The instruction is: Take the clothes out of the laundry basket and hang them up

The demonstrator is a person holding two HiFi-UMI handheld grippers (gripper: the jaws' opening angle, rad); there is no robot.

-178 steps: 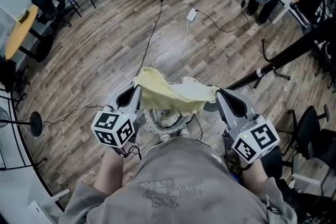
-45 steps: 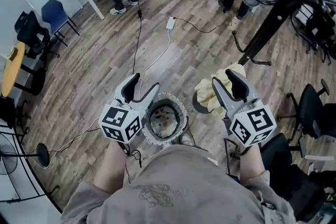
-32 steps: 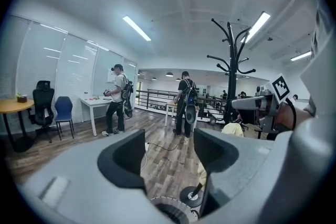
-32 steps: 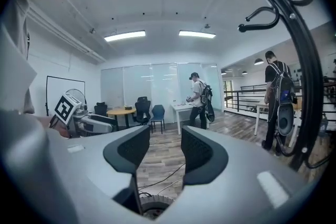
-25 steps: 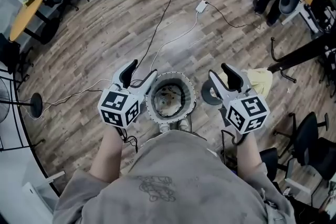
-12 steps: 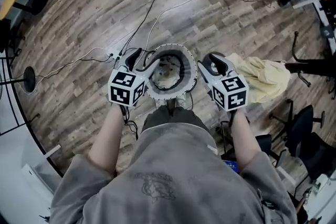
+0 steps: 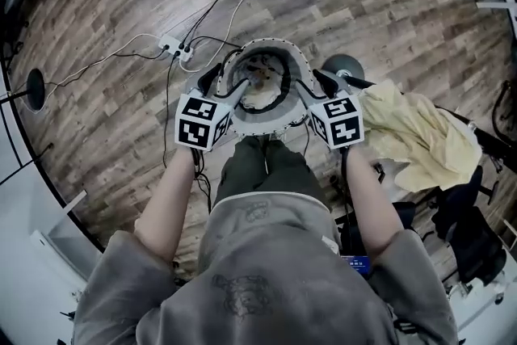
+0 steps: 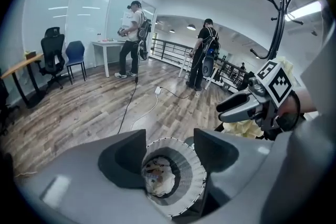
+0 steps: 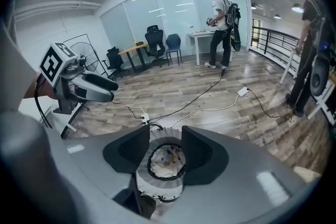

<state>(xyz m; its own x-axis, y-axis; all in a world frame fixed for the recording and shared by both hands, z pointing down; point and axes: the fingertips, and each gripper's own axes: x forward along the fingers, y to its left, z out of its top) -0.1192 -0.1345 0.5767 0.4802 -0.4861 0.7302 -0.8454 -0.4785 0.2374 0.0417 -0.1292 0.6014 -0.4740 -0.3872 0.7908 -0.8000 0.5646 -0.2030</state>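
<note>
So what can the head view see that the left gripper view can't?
Only the head view shows the person's grey shirt. Only the left gripper view shows two people standing far off, a blue chair and the rack's hooks. Both show the basket, the yellow cloth and the right gripper.

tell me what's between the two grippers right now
The laundry basket, with pale clothes inside, sits between the left gripper and the right gripper, seen in the head view.
</note>
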